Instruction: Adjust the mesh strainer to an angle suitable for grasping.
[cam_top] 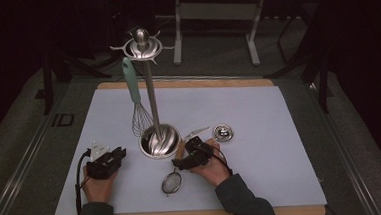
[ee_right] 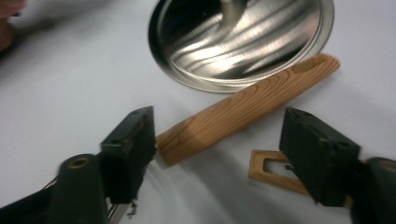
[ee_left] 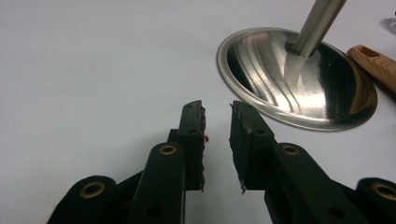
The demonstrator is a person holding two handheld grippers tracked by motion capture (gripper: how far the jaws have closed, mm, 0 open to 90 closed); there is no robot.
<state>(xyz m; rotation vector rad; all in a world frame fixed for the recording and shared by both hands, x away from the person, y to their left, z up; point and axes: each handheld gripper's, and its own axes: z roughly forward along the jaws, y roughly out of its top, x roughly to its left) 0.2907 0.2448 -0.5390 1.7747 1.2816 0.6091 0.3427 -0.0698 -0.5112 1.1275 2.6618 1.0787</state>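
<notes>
Right claw (ee_right: 217,140) stands with jaws apart, nothing clamped; between them lies the wooden handle (ee_right: 247,107) on the white worktop (ee_right: 70,93), its far end touching the steel stand base (ee_right: 240,39); left claw (ee_left: 217,128) rests apart too, holding nothing, just beside that base.

A mat (cam_top: 260,133) covers the table (cam_top: 187,81). On it, left of the middle, stands a utensil stand (cam_top: 159,139) — its pole rises from a round base, and a whisk (cam_top: 138,110) hangs from the hooks at the top, left of the pole. Right of the base lies a small round lid (cam_top: 223,133). Just before the base a wooden handle (ee_right: 247,107) lies on the mat, its far end beside the base rim; the strainer (cam_top: 171,183) lies nearer the front edge. The left hand-held gripper (cam_top: 112,159) sits left of the base, the right hand-held gripper (cam_top: 194,155) before it.
</notes>
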